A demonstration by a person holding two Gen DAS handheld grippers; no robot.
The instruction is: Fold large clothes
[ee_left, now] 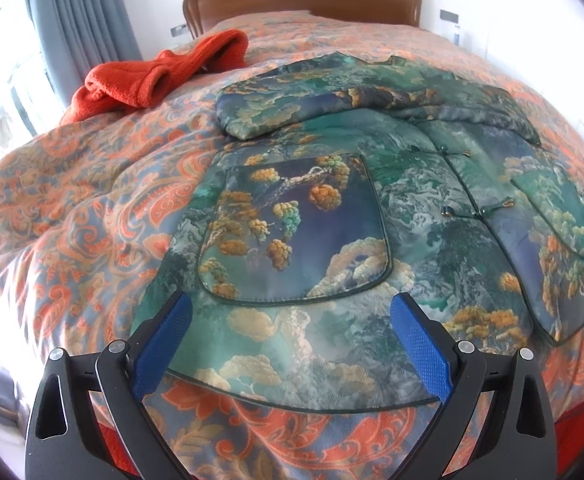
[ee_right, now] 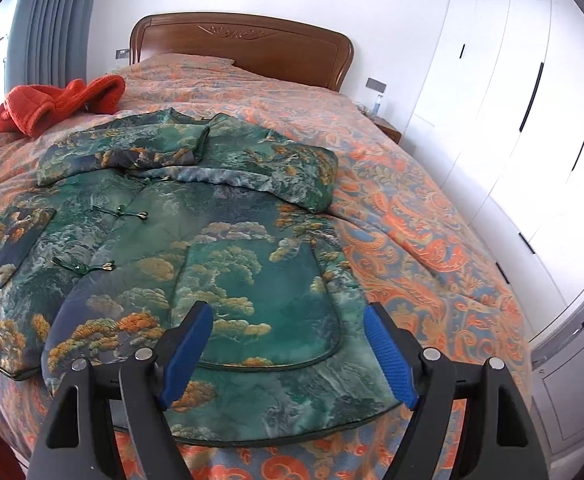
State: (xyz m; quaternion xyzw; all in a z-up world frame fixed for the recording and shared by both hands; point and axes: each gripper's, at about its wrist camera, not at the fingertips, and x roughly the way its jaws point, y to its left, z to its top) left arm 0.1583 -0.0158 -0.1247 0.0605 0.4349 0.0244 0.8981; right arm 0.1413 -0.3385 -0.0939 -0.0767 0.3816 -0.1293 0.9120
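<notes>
Lying front-up on the patterned quilt [ee_right: 432,208], the green printed jacket [ee_right: 195,248] has both sleeves already folded across its chest and its hem along the near edge of the bed. The left gripper [ee_left: 292,312] hangs over the near left part of the hem, just below the left pocket [ee_left: 292,232], its blue pads spread wide with nothing between them. The right gripper [ee_right: 287,320] hangs over the near right part by the right pocket [ee_right: 259,300], likewise spread and empty.

The step in hand looks to be taking the hem and folding it up toward the collar. To do it well, each gripper should come down at a matching spot on its own side of the hem, near the outer corners, so the fold line runs straight across. The padded cloth is thick and slippery, so bite all layers deep into the pads, not just the piping. Avoid pinching the quilt beneath. Lift both sides together and level, carry them far enough to cover the folded sleeves, then lay them down without dragging the sleeves askew. The red fleece garment [ee_left: 159,72] at the far left lies well apart.
</notes>
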